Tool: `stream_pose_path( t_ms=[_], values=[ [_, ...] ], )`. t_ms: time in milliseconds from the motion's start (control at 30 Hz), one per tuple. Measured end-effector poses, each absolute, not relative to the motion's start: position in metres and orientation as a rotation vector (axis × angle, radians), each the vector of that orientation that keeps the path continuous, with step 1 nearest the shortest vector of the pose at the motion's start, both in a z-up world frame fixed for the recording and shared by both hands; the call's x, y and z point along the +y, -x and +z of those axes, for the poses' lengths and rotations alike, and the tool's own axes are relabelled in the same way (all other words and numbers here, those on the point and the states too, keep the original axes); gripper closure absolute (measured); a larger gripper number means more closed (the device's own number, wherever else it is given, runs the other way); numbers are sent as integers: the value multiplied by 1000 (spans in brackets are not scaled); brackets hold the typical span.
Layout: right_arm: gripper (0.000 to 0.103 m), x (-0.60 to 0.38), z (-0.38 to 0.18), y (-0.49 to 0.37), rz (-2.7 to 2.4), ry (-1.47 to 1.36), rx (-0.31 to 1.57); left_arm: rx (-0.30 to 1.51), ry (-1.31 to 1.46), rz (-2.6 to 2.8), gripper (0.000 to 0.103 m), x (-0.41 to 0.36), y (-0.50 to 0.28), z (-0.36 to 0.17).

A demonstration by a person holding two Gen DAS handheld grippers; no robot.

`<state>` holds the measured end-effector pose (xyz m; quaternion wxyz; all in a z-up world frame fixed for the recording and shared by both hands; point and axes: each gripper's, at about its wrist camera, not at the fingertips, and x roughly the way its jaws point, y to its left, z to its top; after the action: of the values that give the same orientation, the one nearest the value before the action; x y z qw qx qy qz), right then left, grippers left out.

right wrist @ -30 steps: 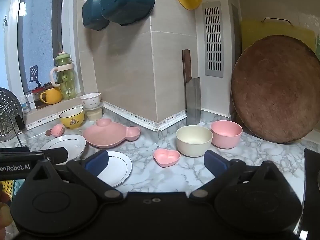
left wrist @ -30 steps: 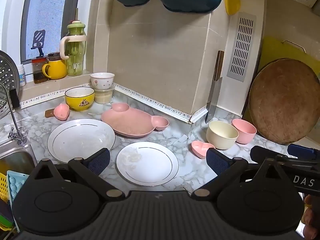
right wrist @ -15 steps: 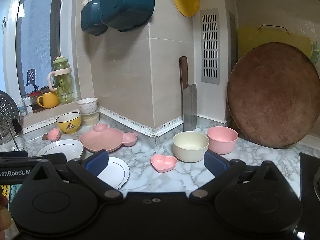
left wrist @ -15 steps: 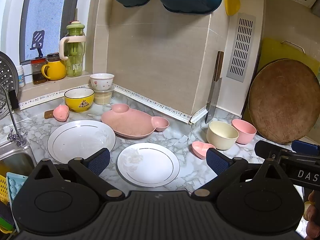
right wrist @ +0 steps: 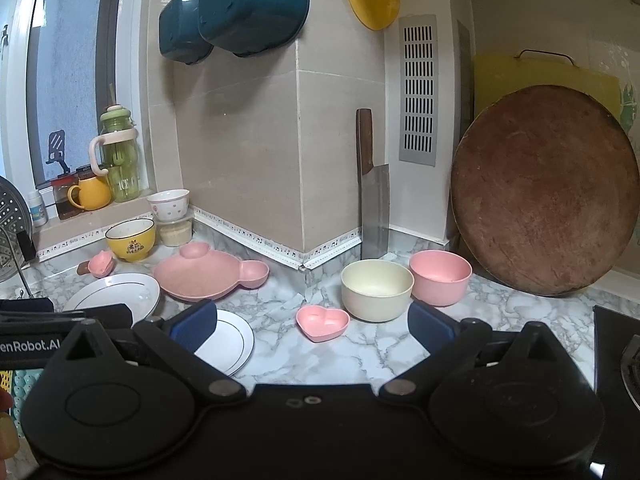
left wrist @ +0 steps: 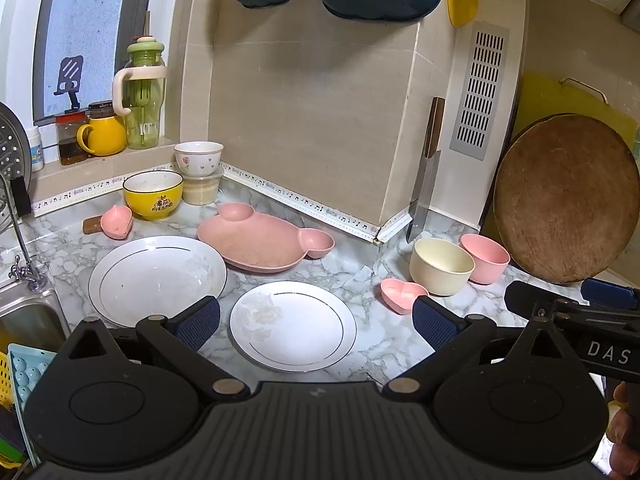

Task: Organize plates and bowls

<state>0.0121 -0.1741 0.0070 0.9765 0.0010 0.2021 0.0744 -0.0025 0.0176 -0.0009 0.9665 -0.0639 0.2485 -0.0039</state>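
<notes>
Both the left gripper (left wrist: 316, 320) and the right gripper (right wrist: 312, 322) are being held wide and empty above the near edge of the marble counter (left wrist: 368, 344), so the approach step is judged to be in hand, with nothing yet being gripped. The small white plate (left wrist: 293, 326) is lying directly ahead of the left gripper, just right of the large white plate (left wrist: 156, 278); the cream bowl (right wrist: 377, 289) and pink bowl (right wrist: 440, 276) are standing touching at the far right. A descent onto a thin rim is being called for next, with open room near the heart dish (right wrist: 322, 322) but little by the sink (left wrist: 28, 320) at left.

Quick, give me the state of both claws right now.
Left claw: open, holding nothing, above the small white plate.
Right claw: open, holding nothing, near the pink heart dish.
</notes>
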Motion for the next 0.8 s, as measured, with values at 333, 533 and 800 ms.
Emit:
stream_pose_path(
  t_ms=[333, 533, 800],
  values=[
    [1, -173, 5, -15, 151, -2, 435, 523, 144, -5, 0, 20, 2, -5],
    [1, -171, 4, -16, 148, 4, 443, 534, 151, -5, 0, 22, 1, -7],
    [1, -169, 3, -17, 147, 5, 454, 541, 162, -4, 0, 24, 0, -9]
  ],
)
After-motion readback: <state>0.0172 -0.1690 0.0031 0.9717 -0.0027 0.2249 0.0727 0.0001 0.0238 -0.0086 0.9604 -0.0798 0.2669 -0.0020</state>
